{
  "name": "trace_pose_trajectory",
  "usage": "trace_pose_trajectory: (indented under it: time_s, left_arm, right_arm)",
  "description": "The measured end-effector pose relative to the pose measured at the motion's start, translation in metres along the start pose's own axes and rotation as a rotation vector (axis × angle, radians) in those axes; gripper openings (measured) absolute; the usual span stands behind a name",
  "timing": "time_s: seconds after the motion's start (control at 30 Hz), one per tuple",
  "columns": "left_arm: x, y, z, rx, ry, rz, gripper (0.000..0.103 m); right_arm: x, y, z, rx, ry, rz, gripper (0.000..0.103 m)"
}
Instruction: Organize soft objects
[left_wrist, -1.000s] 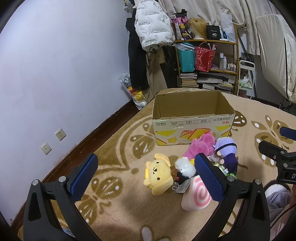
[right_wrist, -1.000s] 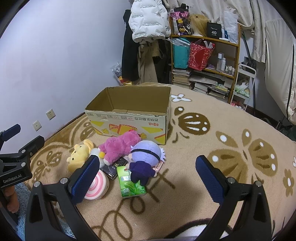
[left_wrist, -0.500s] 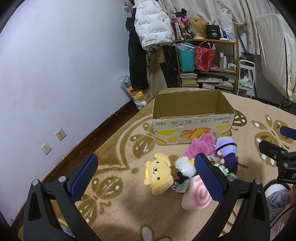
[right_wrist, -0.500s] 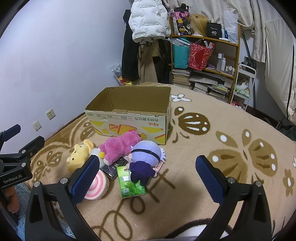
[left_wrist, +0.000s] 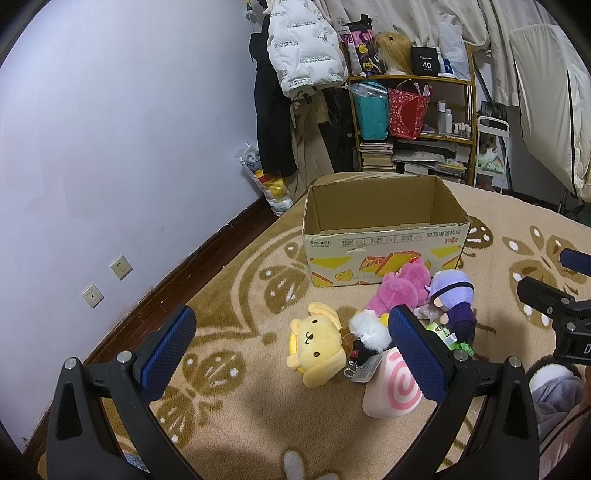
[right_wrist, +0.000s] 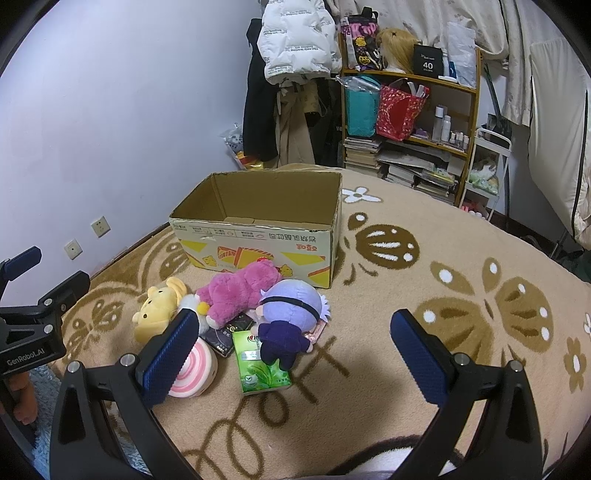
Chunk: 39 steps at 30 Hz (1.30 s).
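An open cardboard box (left_wrist: 384, 254) (right_wrist: 258, 251) stands on the carpet. In front of it lies a pile of soft toys: a yellow dog plush (left_wrist: 316, 349) (right_wrist: 157, 312), a pink plush (left_wrist: 402, 288) (right_wrist: 240, 293), a purple-haired doll (left_wrist: 454, 299) (right_wrist: 290, 314), a small white fluffy toy (left_wrist: 367, 332) and a pink swirl cushion (left_wrist: 391, 391) (right_wrist: 195, 373). A green tissue pack (right_wrist: 260, 365) lies under the doll. My left gripper (left_wrist: 291, 354) is open and empty above the yellow plush. My right gripper (right_wrist: 291, 354) is open and empty above the pack.
A wooden shelf (left_wrist: 417, 122) with bags, books and bottles stands at the back. Coats (left_wrist: 288, 92) hang beside it. A plastic bag (left_wrist: 266, 184) sits by the wall. A white cart (right_wrist: 487, 170) stands to the right. The patterned carpet (right_wrist: 480, 295) spreads right of the box.
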<state>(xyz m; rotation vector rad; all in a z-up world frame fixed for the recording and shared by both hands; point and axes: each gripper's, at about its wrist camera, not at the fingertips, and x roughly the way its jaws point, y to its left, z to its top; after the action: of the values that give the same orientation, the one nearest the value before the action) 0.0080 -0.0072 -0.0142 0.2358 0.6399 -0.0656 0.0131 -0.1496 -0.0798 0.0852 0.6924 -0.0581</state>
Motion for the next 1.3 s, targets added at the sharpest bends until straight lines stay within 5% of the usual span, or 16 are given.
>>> trace_pose_trajectory:
  time_s: [0.33, 0.83, 1.3]
  left_arm:
    - [0.027, -0.016, 0.001, 0.062, 0.116, -0.057, 0.103]
    - [0.086, -0.041, -0.007, 0.056, 0.356, -0.208, 0.103]
    - [0.119, -0.067, -0.024, 0.102, 0.485, -0.242, 0.103]
  right_arm:
    - [0.027, -0.02, 0.009, 0.115, 0.058, 0.011, 0.103]
    - [0.083, -0.006, 0.013, 0.059, 0.18, 0.07, 0.103]
    - [0.131, -0.005, 0.004, 0.082, 0.308, 0.079, 0.097]
